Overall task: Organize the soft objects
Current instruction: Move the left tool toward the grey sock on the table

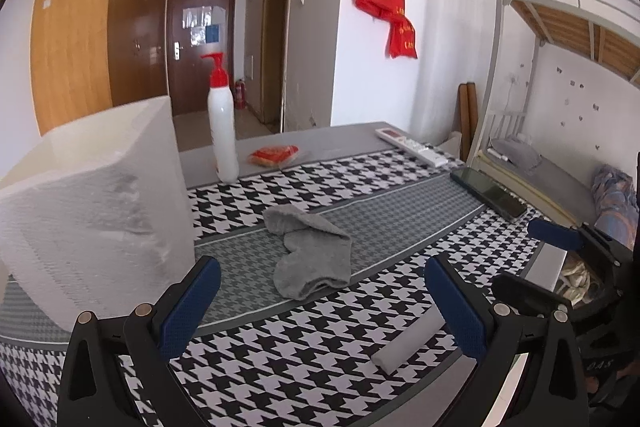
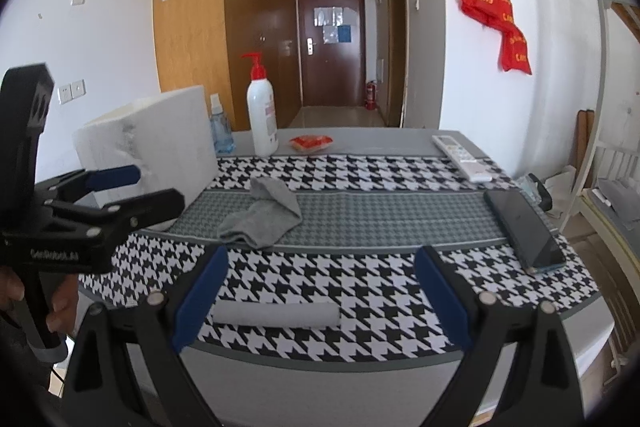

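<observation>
A crumpled grey sock (image 1: 310,251) (image 2: 262,217) lies on the grey middle stripe of the houndstooth table cloth (image 2: 360,275). A rolled grey sock (image 1: 408,343) (image 2: 276,315) rests near the table's front edge. My left gripper (image 1: 322,307) (image 2: 148,187) hovers open just short of the crumpled sock, beside the white foam box (image 1: 92,211) (image 2: 160,147), with nothing between its fingers. My right gripper (image 2: 320,299) (image 1: 536,263) is open too, its fingers spread either side of the rolled sock and above it. A hand holds the left gripper's handle.
A white pump bottle (image 1: 222,131) (image 2: 262,115), a red packet (image 1: 274,155) (image 2: 311,142) and a remote (image 1: 412,145) (image 2: 462,151) stand along the far edge. A dark phone (image 1: 488,193) (image 2: 524,231) lies at the right. A blue spray bottle (image 2: 220,127) is behind the box; a bunk bed (image 1: 560,27) stands to the right.
</observation>
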Available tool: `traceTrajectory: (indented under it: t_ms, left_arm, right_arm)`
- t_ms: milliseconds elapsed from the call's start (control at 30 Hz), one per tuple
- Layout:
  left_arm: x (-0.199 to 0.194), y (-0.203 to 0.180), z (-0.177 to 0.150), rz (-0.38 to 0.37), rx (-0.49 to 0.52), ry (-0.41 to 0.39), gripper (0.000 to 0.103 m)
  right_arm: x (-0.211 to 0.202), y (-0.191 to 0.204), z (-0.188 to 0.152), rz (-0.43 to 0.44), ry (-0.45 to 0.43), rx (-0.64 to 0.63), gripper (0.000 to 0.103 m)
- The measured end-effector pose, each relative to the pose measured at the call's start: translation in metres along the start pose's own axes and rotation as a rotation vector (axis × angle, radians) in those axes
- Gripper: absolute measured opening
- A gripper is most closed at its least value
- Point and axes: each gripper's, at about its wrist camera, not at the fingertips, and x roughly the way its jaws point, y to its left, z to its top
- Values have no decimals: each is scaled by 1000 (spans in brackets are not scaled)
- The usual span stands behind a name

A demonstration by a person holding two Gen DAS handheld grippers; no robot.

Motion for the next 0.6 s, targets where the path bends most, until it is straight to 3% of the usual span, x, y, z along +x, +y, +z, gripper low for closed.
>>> traceTrajectory:
  t_ms: [400, 600]
  left_arm:
    - [50, -2, 0, 55, -23, 116, 101]
    - [72, 0, -1, 67, -31, 187, 96]
  right_arm:
    - [24, -20, -14, 57, 59, -8, 96]
    - [38, -22, -22, 124, 113, -18, 96]
